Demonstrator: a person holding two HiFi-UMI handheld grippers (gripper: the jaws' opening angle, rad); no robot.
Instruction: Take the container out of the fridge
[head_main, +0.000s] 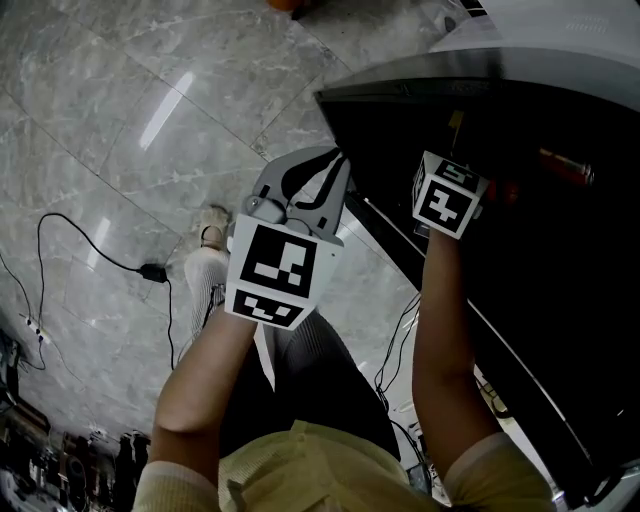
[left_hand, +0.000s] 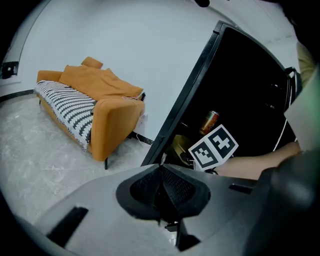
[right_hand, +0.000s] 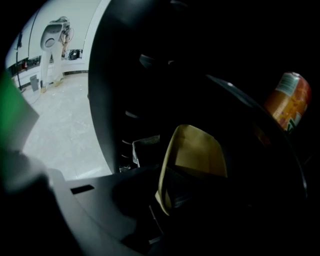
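A tan, open-topped container (right_hand: 195, 152) sits in the dark fridge (head_main: 560, 300), low behind the open black door (left_hand: 185, 95). My right gripper (right_hand: 162, 200) is inside the fridge, shut on the container's near wall. In the head view only its marker cube (head_main: 447, 195) shows and the jaws are lost in the dark. The left gripper view shows the same container (left_hand: 181, 147) just past that cube. My left gripper (head_main: 333, 160) hangs outside the fridge by the door edge, shut on nothing, its pads (left_hand: 172, 185) pressed together.
An orange drink can (right_hand: 285, 105) stands behind and right of the container. An orange sofa (left_hand: 95, 100) lines the white wall left of the fridge. Cables and a plug (head_main: 150, 270) trail over the marble floor near the person's shoe (head_main: 212, 225).
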